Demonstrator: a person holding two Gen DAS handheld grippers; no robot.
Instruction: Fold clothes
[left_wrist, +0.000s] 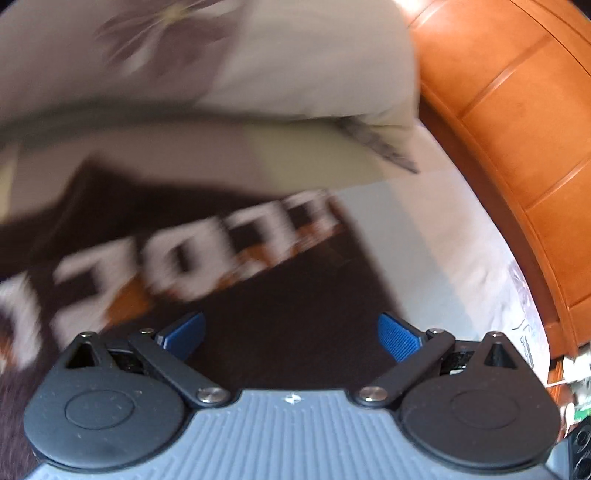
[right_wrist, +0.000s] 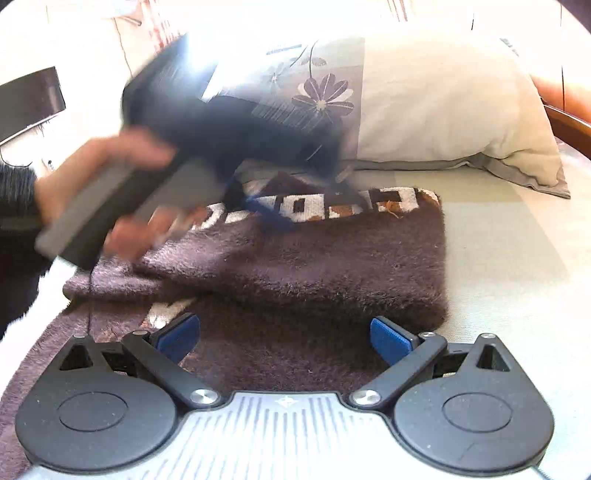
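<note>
Right claw (right_wrist: 284, 338): nearest my lens, blue pads (right_wrist: 388, 341) spread wide and empty, hovering low over the near layer of the fuzzy brown sweater (right_wrist: 314, 266).
Hand (right_wrist: 110, 173): at far left of my right view, a person's hand grips the other tool's grey handle, blurred by motion.
Left claw (left_wrist: 291, 334): pads spread apart with nothing between them, poised over the sweater's dark pile; its body is a dark smear across my right view.
Sweater: lies on the pale bed sheet (right_wrist: 517, 258), already doubled over, its white lettering (right_wrist: 351, 203) along the far edge, just in front of the pillow.
Floral pillow (right_wrist: 424, 103): behind the garment, close to it; I cannot tell whether they touch.
Headboard (left_wrist: 517, 129): orange wood, far right in my left view.
Stage, as I judge it: one fold made, next grip not yet taken.
Risk: both claws empty, so the thick pile may spring back open; a shallow pinch could catch only the top layer and drag the fold askew; a fast left swing could snag the fabric or knock the pillow.
</note>
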